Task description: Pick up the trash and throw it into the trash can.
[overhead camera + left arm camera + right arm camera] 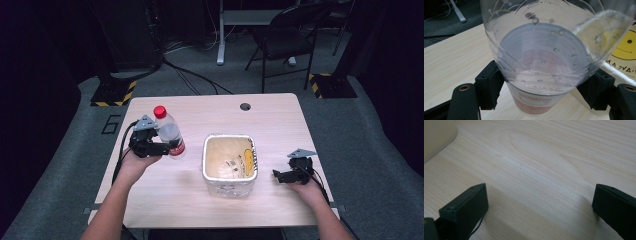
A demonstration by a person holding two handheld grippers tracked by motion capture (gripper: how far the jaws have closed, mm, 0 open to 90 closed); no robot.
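At frame left the left gripper (161, 148) clamps its fingers (489, 86) on the bottle (168, 131), probably to bin (230, 161) it, while the right gripper (283, 175) idles open at lower right

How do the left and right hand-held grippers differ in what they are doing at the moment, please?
The left hand-held gripper is shut on the water bottle, its jaws pressing both sides; the right hand-held gripper holds nothing, its jaws wide apart over bare table. The left sits left of the lined bin, the right on the bin's other side. Both are black and held by a hand.
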